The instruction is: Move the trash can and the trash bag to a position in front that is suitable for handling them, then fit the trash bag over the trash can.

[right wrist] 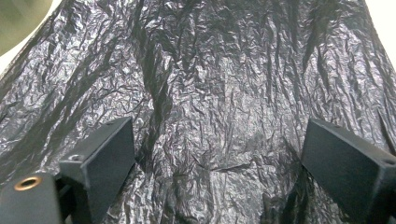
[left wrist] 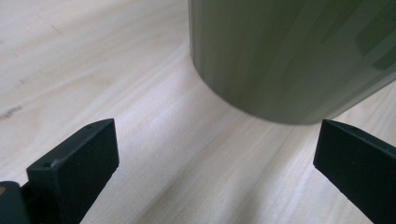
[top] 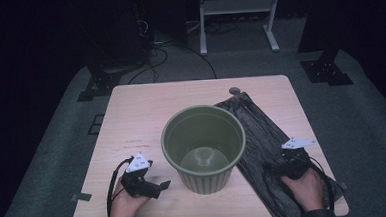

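Note:
A green ribbed bin (top: pixel 203 145) stands upright and empty at the middle of the wooden table (top: pixel 131 116). A crumpled black plastic bag (top: pixel 260 135) lies flat to its right, reaching the table's front right corner. My left gripper (top: pixel 157 186) rests on the table left of the bin, open, pointing at the bin's base (left wrist: pixel 280 60), with nothing between its jaws. My right gripper (top: pixel 277 171) sits low over the near end of the bag (right wrist: pixel 210 102), open, its jaws spread wide above the wrinkled plastic.
A small dark round mark (top: pixel 234 91) lies on the table behind the bag. Bare wood spreads over the table's left and far side. Stand legs (top: pixel 236 16) and cables (top: pixel 158 50) lie on the carpet beyond the table.

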A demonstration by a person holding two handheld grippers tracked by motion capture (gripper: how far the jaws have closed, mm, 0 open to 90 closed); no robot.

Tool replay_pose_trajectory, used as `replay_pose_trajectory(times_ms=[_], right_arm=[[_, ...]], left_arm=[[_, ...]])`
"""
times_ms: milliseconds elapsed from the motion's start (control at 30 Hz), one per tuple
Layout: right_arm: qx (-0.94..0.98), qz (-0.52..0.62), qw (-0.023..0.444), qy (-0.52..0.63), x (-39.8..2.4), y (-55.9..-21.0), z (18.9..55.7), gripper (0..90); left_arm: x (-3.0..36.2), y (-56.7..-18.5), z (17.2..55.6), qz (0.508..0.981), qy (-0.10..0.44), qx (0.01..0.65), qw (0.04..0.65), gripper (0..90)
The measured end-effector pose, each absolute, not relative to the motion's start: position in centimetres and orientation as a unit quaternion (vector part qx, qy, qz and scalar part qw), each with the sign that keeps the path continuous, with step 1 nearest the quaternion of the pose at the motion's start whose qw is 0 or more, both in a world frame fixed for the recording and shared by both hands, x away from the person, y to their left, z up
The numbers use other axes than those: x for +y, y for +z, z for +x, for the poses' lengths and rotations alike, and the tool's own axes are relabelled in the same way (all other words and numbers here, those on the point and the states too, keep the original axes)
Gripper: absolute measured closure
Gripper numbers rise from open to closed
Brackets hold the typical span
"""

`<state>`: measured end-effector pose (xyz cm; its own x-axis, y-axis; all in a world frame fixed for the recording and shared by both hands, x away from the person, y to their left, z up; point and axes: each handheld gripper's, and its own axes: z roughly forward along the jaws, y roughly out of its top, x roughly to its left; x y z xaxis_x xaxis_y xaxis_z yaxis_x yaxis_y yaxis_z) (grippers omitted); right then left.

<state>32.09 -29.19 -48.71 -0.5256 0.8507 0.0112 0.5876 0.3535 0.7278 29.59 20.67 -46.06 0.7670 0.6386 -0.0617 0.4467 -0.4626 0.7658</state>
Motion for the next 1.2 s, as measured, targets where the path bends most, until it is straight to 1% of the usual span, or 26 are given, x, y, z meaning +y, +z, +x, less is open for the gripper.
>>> replay_pose_trajectory(times_ms=[333,533,733,800,833,867,900,967,1000,1033,1067,1167,1200], right_arm=[[0.802,0.448,0.188,0.349,-29.2,-48.7,32.1,8.8],[0.802,0.448,0.188,0.348,-29.2,-48.7,32.1,8.8],[0.802,0.449,0.188,0.348,-29.1,-48.7,32.0,8.8],[0.8,0.45,0.189,0.348,-29.1,-48.7,31.9,10.2],[0.8,0.448,0.19,0.351,-29.1,-48.7,31.8,13.7],[0.8,0.448,0.19,0.351,-29.1,-48.7,31.8,13.7],[0.8,0.446,0.19,0.354,-29.1,-48.7,31.6,16.2],[0.801,0.439,0.19,0.361,-29.0,-48.6,31.3,26.4],[0.803,0.429,0.189,0.366,-28.9,-48.5,31.0,37.4],[0.803,0.429,0.189,0.366,-28.9,-48.5,31.0,37.4],[0.805,0.426,0.188,0.369,-28.8,-48.5,30.9,42.5],[0.811,0.412,0.179,0.375,-28.6,-48.3,30.5,69.9],[0.812,0.41,0.177,0.375,-28.5,-48.3,30.4,75.4]], left_arm=[[21.3,-47.5,30.8,0.855,0.119,0.33,0.382,0.0],[21.2,-48.1,31.1,0.866,0.123,0.323,0.36,0.0],[21.1,-48.4,31.0,0.867,0.137,0.316,0.361,0.0],[21.1,-48.4,31.0,0.866,0.138,0.316,0.361,0.0],[21.1,-48.4,31.0,0.866,0.138,0.316,0.361,0.0],[21.1,-48.4,31.0,0.866,0.137,0.316,0.361,0.0],[21.1,-48.4,31.0,0.866,0.137,0.316,0.361,0.0],[21.1,-48.4,31.0,0.866,0.138,0.316,0.361,0.0],[21.1,-48.4,31.0,0.866,0.138,0.317,0.361,0.0],[21.1,-48.4,31.0,0.866,0.138,0.317,0.361,0.0],[21.1,-48.4,31.0,0.866,0.138,0.318,0.361,0.0],[21.0,-48.4,31.0,0.865,0.138,0.318,0.361,0.0],[21.0,-48.4,31.0,0.865,0.138,0.318,0.361,0.0]])
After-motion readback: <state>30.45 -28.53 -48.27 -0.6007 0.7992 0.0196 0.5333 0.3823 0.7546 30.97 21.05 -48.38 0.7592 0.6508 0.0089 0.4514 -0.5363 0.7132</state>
